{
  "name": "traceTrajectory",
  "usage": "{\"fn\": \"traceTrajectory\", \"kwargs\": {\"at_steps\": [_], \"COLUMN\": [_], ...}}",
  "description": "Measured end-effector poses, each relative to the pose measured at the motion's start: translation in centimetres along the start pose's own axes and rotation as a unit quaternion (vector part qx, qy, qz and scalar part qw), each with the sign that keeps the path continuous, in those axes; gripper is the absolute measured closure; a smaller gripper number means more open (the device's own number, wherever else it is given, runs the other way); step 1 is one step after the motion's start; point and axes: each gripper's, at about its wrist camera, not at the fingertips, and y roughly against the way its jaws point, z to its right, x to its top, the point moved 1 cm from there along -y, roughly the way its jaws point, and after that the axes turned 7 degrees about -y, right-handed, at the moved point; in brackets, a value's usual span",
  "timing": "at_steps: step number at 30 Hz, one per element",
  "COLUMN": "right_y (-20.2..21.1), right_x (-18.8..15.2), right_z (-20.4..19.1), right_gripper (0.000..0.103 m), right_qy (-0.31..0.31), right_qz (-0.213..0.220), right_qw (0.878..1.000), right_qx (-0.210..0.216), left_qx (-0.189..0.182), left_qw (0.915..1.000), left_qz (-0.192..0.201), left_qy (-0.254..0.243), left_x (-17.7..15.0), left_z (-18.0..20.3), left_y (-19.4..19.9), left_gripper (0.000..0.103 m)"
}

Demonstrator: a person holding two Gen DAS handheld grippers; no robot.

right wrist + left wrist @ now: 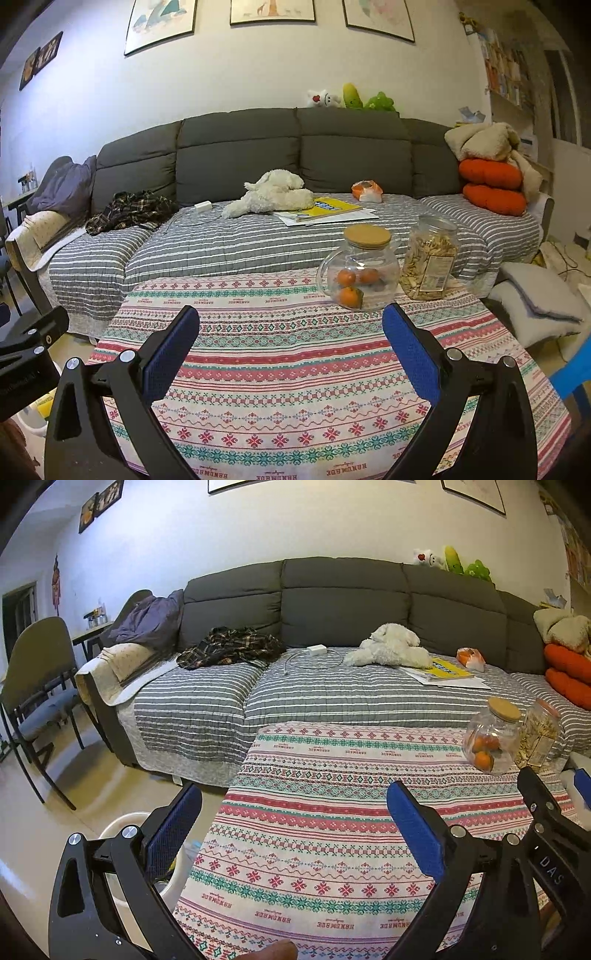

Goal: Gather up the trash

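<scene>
Both claws hung over a table [295, 369] covered with a patterned cloth, and each was spread wide with nothing between its blue pads. The left claw [291, 812] sat over the table's left edge; below and beside its left finger [173, 830] a white bin [125, 821] stood on the floor, mostly hidden, its contents too unclear to name. The right claw [291, 336] was just to the right of the left one, its black frame showing at the edge of the left view. Ahead and right of the right claw stood a glass jar [360, 273] with a wooden lid, holding oranges, and a snack jar [430, 258] just beside it. Beyond the table, well apart from both claws, an orange plastic bag [365, 190] lay on the couch [258, 147] near a white plush toy [273, 194] and a yellow book [328, 206]. No trash lay on the cloth in front of either claw.
</scene>
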Motion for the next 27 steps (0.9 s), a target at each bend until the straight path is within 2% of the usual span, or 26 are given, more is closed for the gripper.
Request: {"fn": "traceTrajectory", "kwargs": {"at_steps": [16, 27], "right_y": [-0.14, -0.35], "right_x": [-0.45, -0.61], "right_z": [-0.52, -0.43], "right_gripper": [0.006, 0.006], "right_qy": [0.001, -0.001], "right_qz": [-0.006, -0.015], "right_qw": [1.0, 1.0], "right_qx": [0.007, 0.008], "left_qx": [-0.023, -0.024], "left_qw": [0.9997, 0.9997], "left_qz": [-0.007, -0.01], "left_qy": [0.006, 0.004], "left_x": [0.13, 0.06], "left_z": [-0.27, -0.26], "left_y": [-0.58, -0.68], "left_gripper": [0.007, 0.007]}}
